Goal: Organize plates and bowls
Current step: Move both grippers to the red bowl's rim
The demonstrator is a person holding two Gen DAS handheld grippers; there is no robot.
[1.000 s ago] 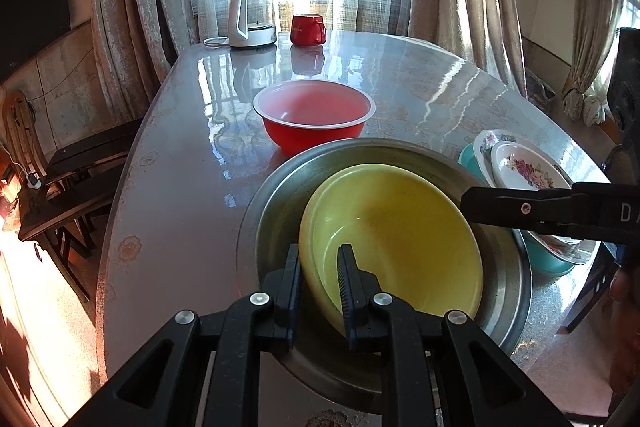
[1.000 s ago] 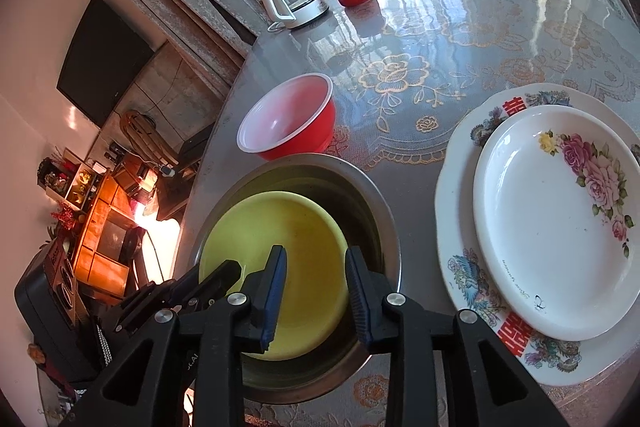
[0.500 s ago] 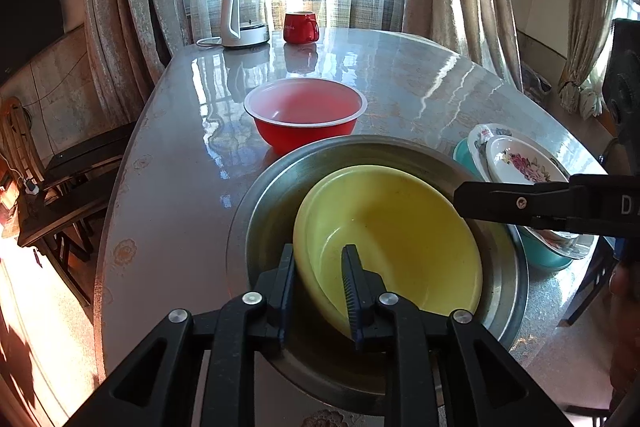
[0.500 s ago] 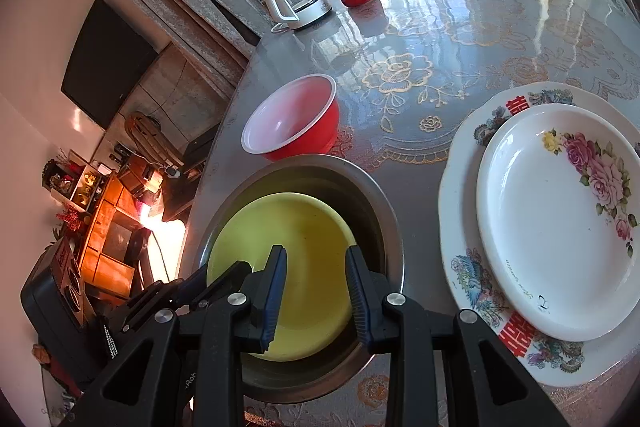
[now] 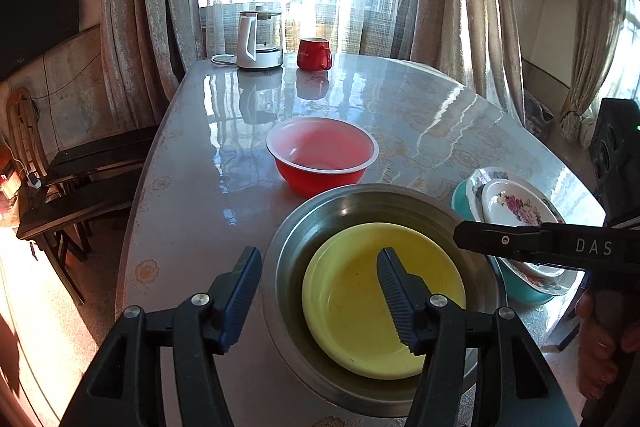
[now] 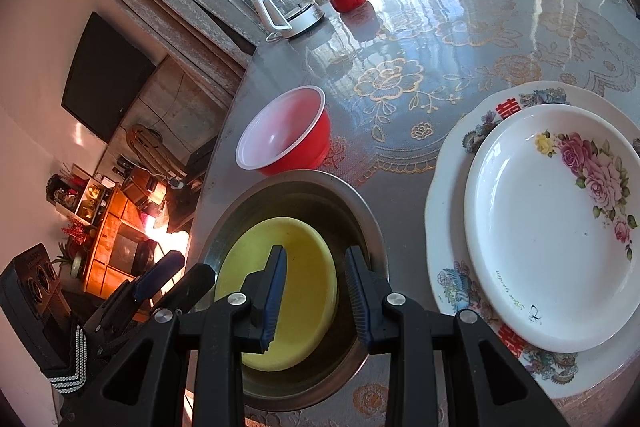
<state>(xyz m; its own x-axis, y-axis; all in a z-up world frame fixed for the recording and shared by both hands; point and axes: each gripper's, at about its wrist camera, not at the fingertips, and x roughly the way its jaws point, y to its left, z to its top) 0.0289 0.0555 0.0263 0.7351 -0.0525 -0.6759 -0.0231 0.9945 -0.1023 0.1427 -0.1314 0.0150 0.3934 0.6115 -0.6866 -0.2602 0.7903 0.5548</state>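
- The left gripper hangs over the near left side of the metal basin, its jaws opening and nothing pressed between them: one finger stands over the bare table just outside the basin's rim, the other over the yellow bowl.
- That yellow bowl lies inside the metal basin, flat on its bottom, released by the left fingers and touched by neither.
- The right gripper sits above the same basin, jaws part-way apart and gripping nothing; its left finger is seen against the yellow bowl, its right finger against the basin's inner wall, so the bowl's right edge falls in the gap between them but below the pads.
- From the left wrist view the right gripper reaches in from the right edge as a dark bar across the basin's far right rim, with a hand on its handle.
- Just beyond the basin stands a red bowl, upright and close to the rim.
- To the right of the basin two flowered plates are stacked, the smaller on the larger; the left view shows them resting on a teal bowl.
- At the far end of the table, near the curtained window, stand a white kettle and a red mug.
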